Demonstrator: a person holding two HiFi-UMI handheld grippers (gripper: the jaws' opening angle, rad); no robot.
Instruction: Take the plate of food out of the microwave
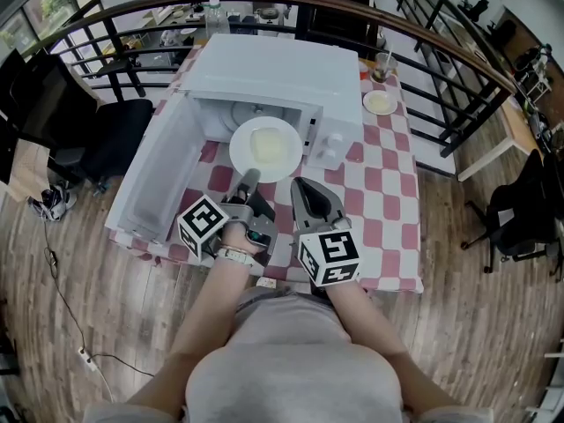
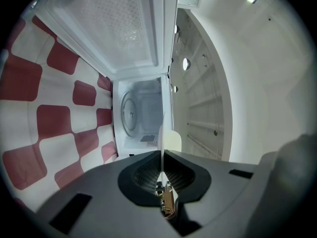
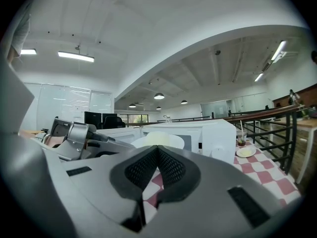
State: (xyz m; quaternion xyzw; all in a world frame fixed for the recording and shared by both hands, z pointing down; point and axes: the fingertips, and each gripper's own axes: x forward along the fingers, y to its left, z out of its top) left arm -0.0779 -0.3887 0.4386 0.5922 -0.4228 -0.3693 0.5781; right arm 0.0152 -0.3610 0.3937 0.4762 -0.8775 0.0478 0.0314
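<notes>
Left gripper (image 1: 248, 181) is clamped on the rim of the plate of food (image 1: 264, 148), held just outside the open microwave (image 1: 282, 73) over the checkered table (image 1: 379, 192); right gripper (image 1: 300, 186) is closed with nothing in it.

food (image 1: 268, 145): pale yellow, too blurry to name | plate (image 1: 240, 148): near rim hidden under left gripper (image 1: 250, 177) | microwave (image 1: 273, 69): inside mostly hidden behind plate
</notes>
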